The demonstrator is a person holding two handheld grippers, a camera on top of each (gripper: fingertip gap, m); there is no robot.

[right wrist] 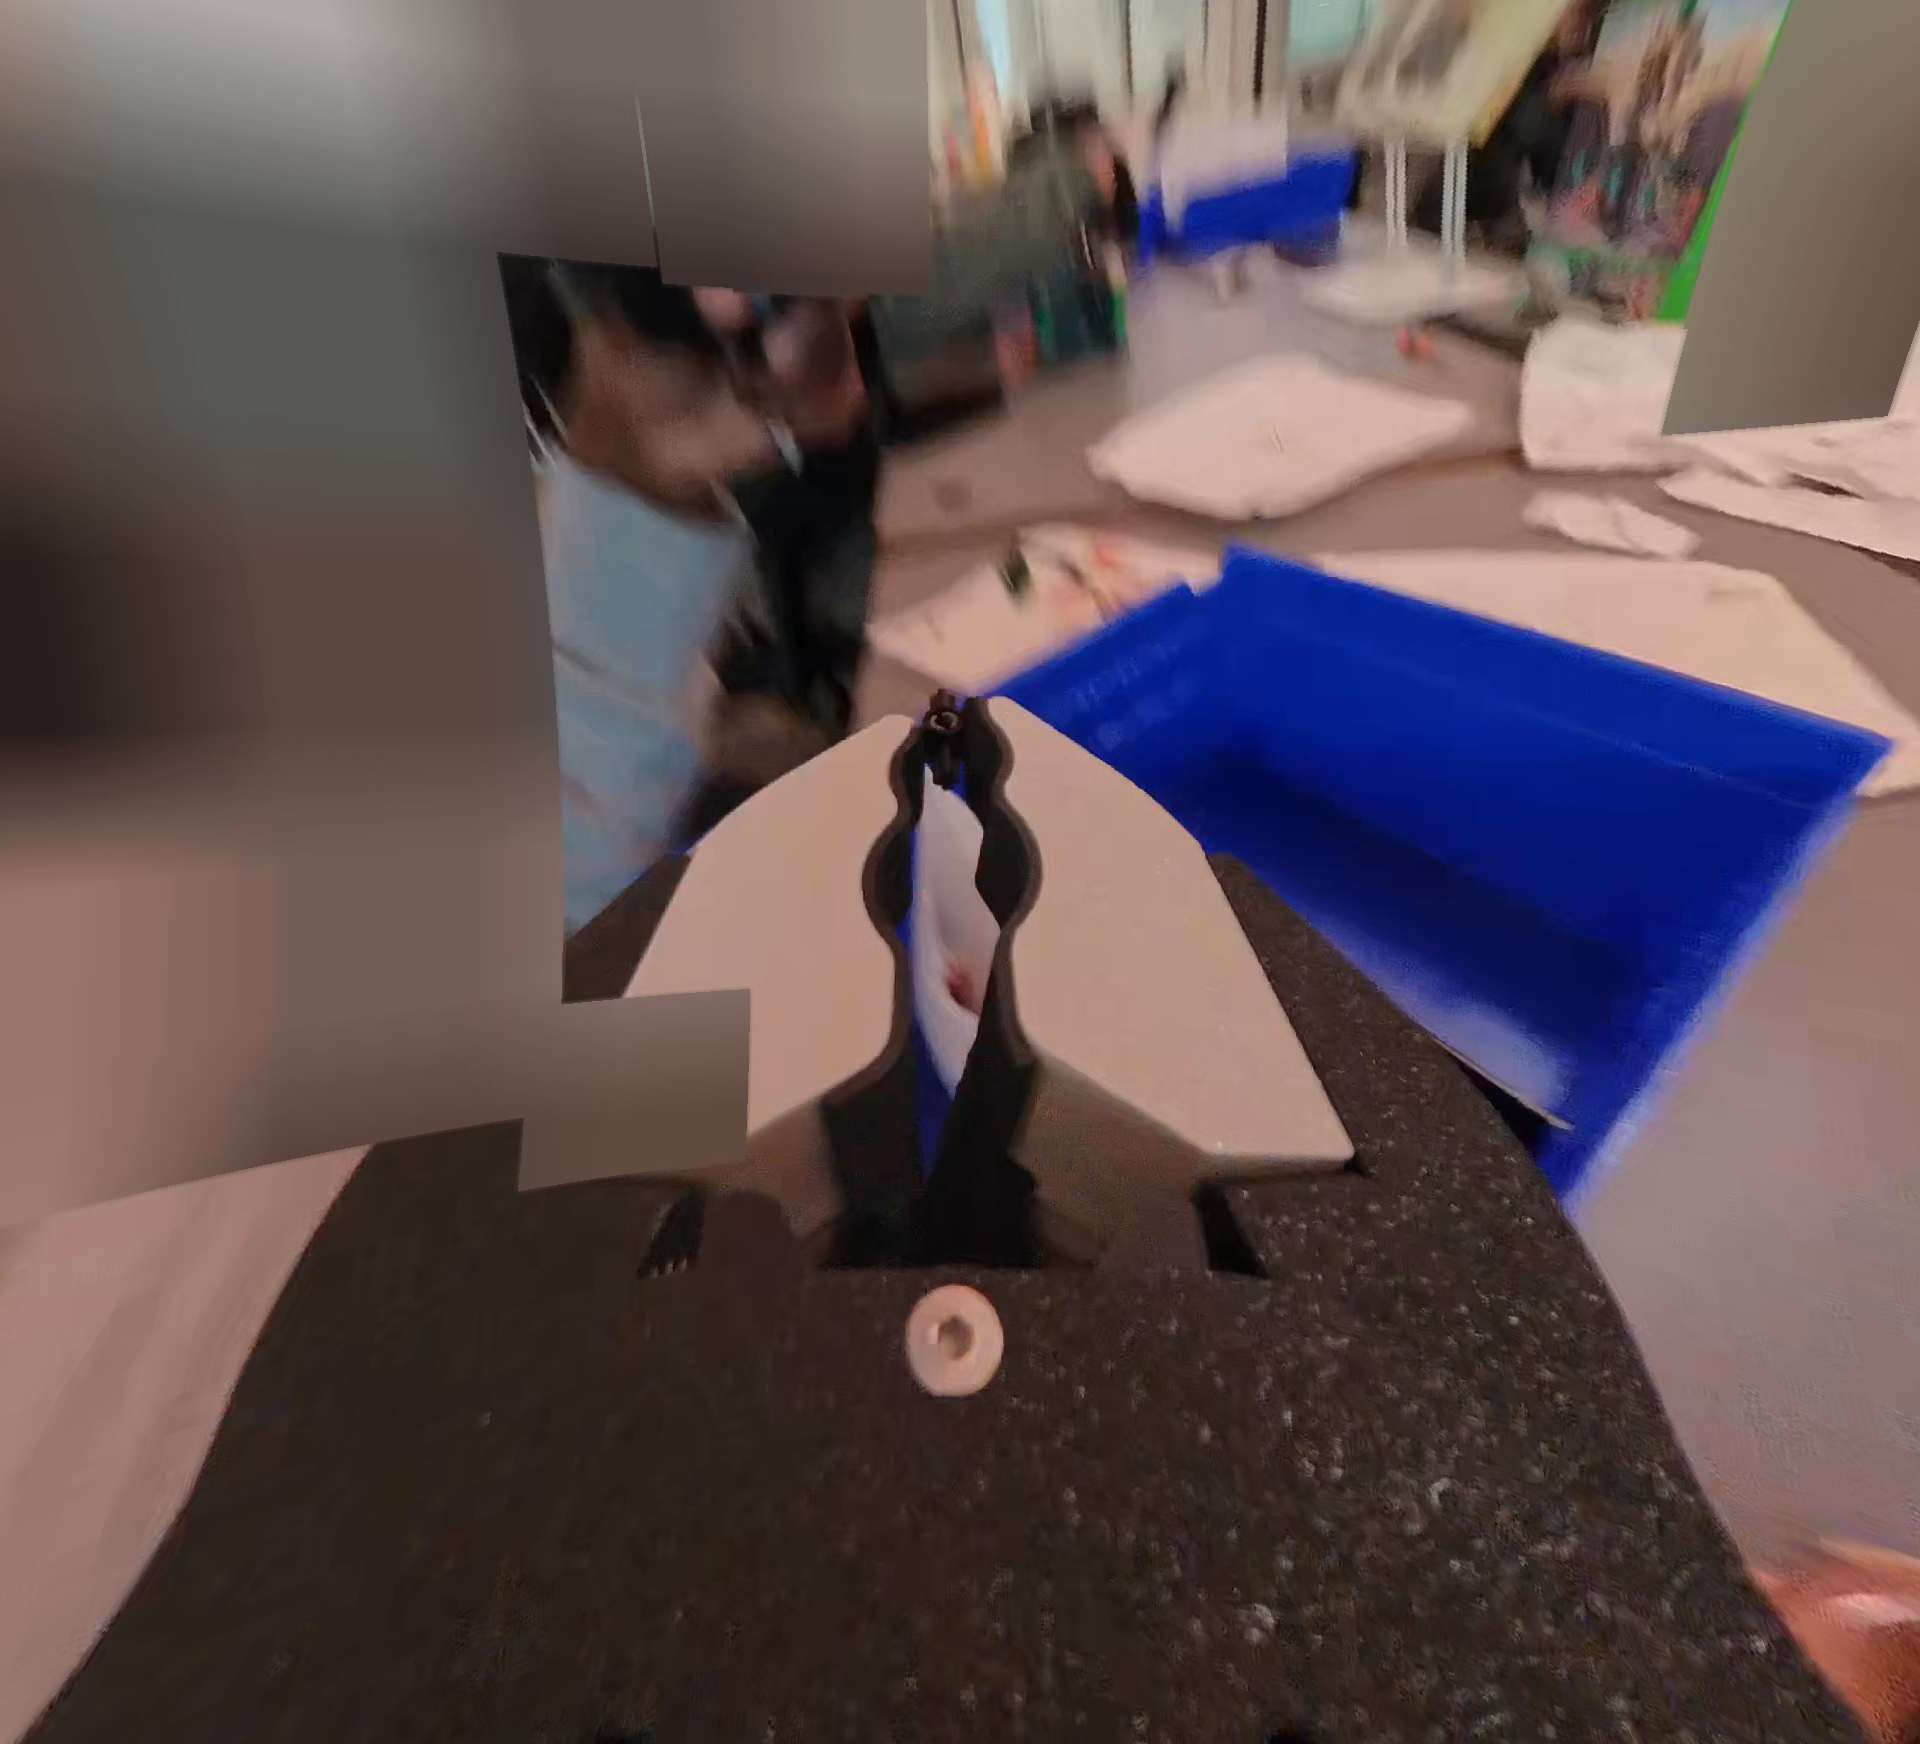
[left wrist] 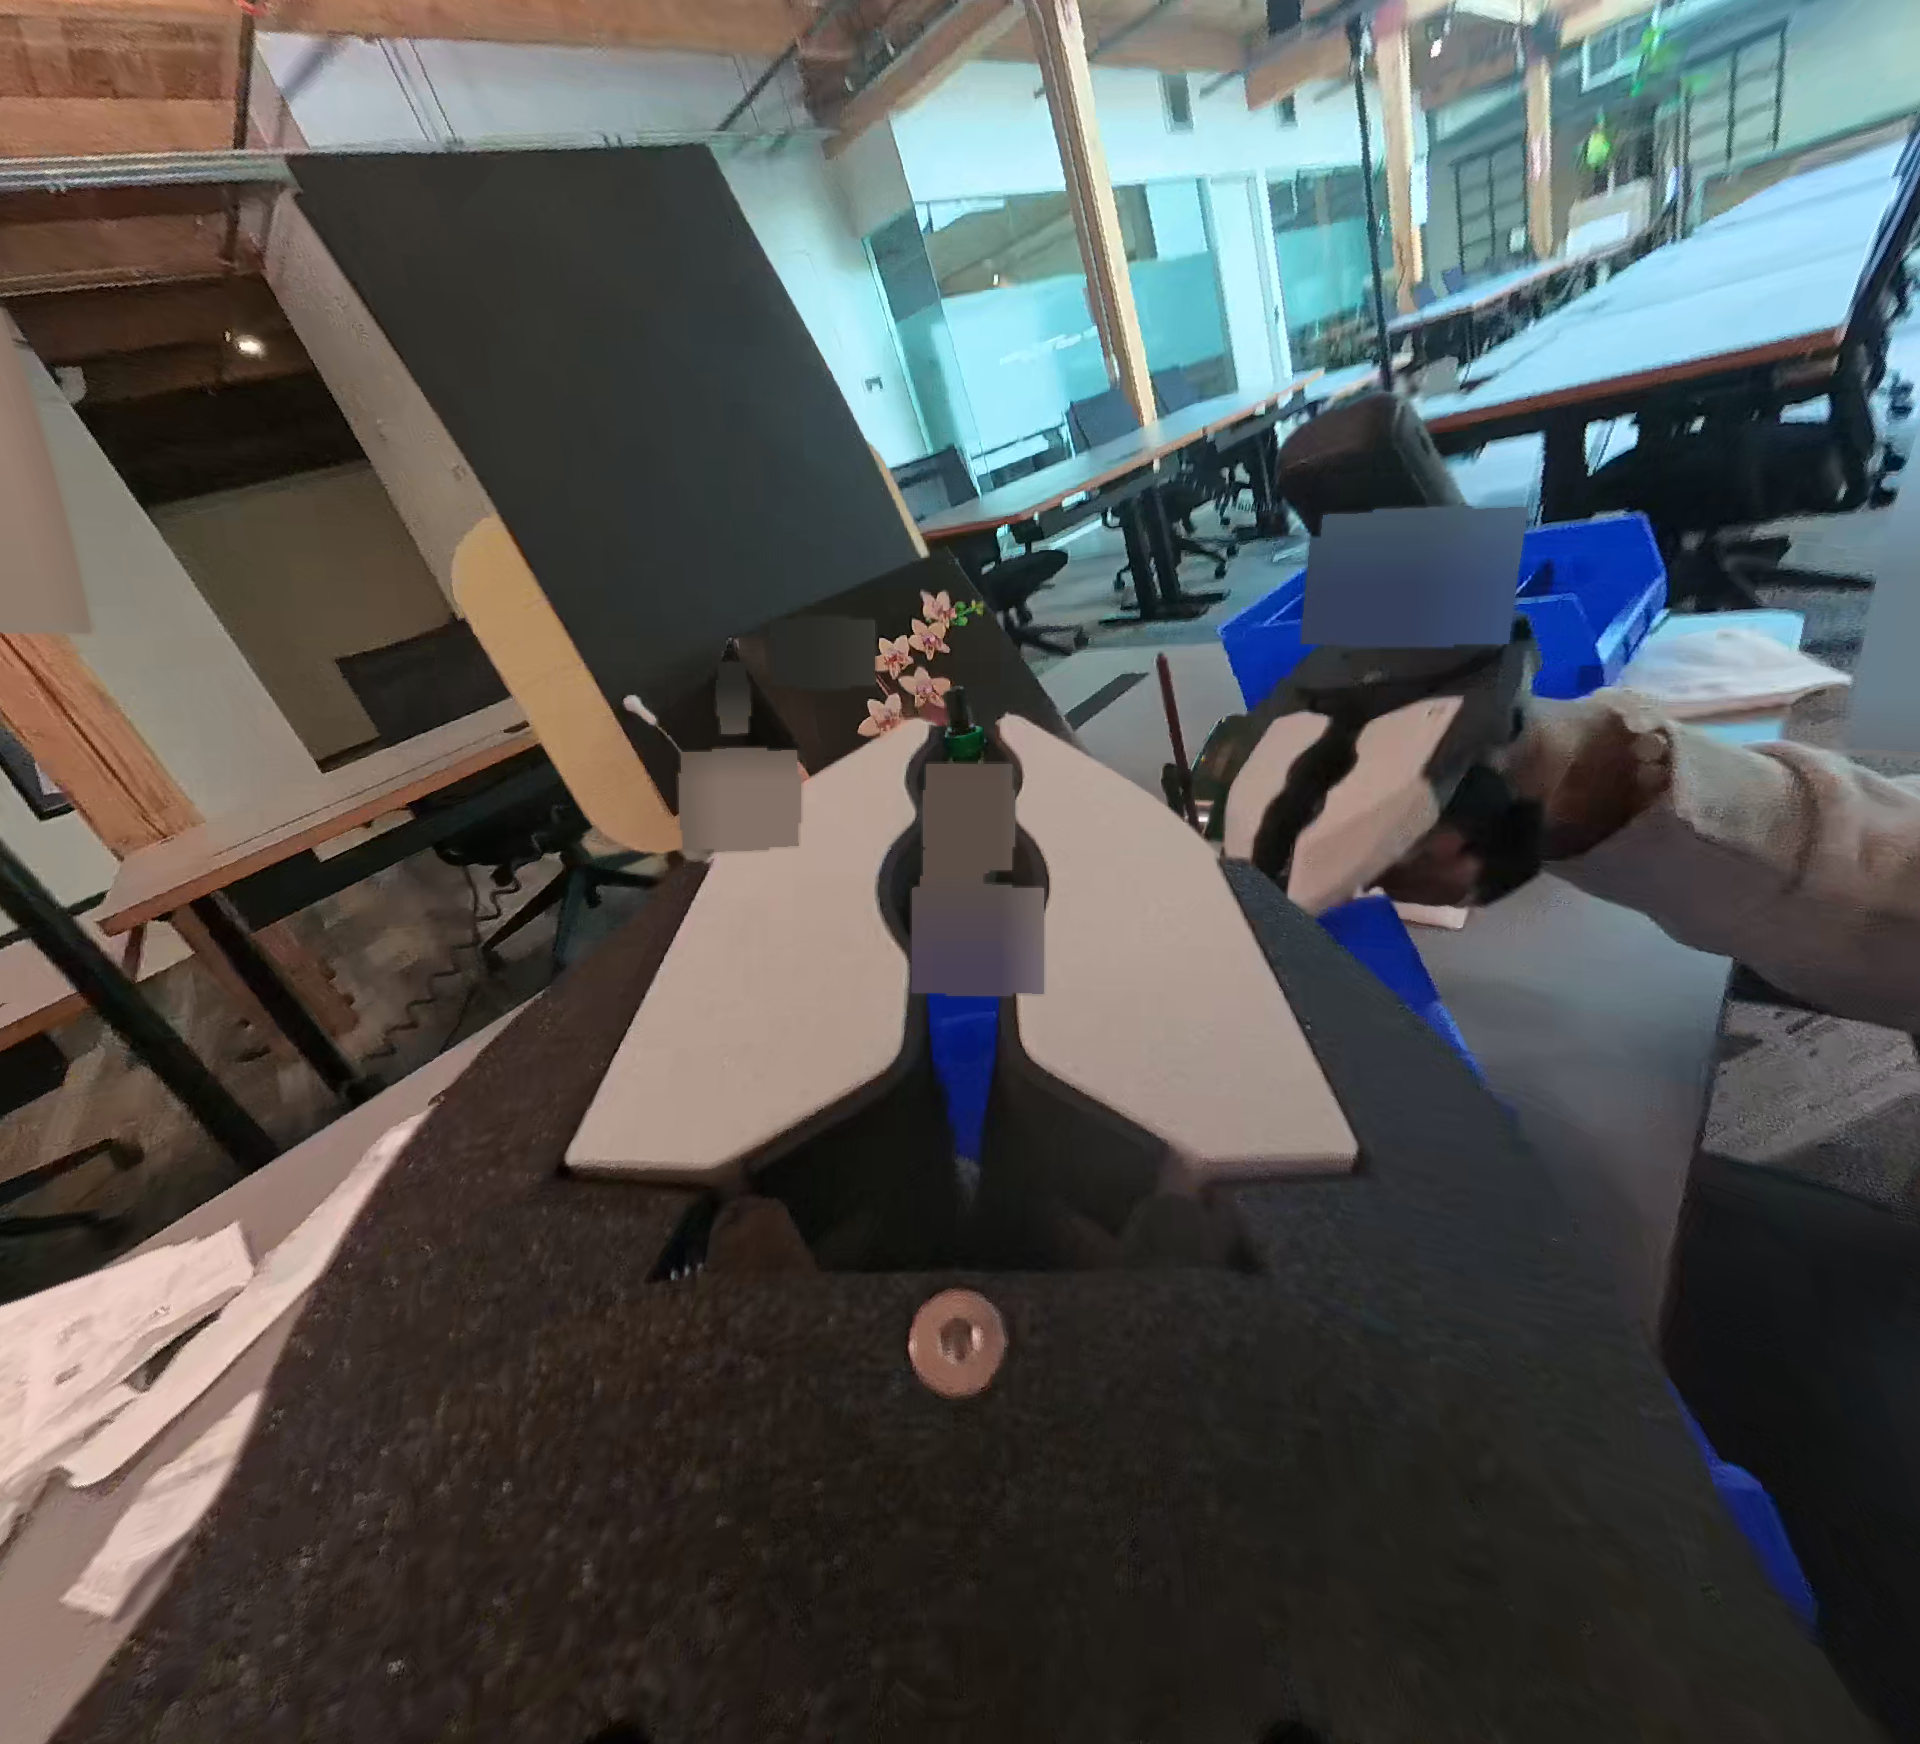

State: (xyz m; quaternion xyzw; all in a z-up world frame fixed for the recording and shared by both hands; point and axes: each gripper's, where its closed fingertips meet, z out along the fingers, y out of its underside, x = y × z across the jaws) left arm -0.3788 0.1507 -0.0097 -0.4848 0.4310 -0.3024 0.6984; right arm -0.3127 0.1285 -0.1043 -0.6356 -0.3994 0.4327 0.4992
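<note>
My left gripper [left wrist: 966,726] is shut on a small bottle [left wrist: 961,745] with a green collar and a black tip that sticks out past the fingertips. Mosaic patches hide the bottle's body. My right gripper [right wrist: 948,715] is shut on a small black piece [right wrist: 941,740], pinched at the very tips. It also shows in the left wrist view [left wrist: 1262,868], to the right of the bottle, held by a hand in a light sleeve [left wrist: 1714,853]. A thin dark red stick [left wrist: 1174,728] stands between the two grippers. The right wrist view is blurred.
A blue bin [right wrist: 1351,655] lies just right of the right gripper; more blue bins [left wrist: 1590,593] stand beyond. An orchid sprig [left wrist: 914,666] and a leaning dark board [left wrist: 582,406] are behind the bottle. Paper scraps [left wrist: 104,1362] lie at left, white pouches [right wrist: 1268,437] farther off.
</note>
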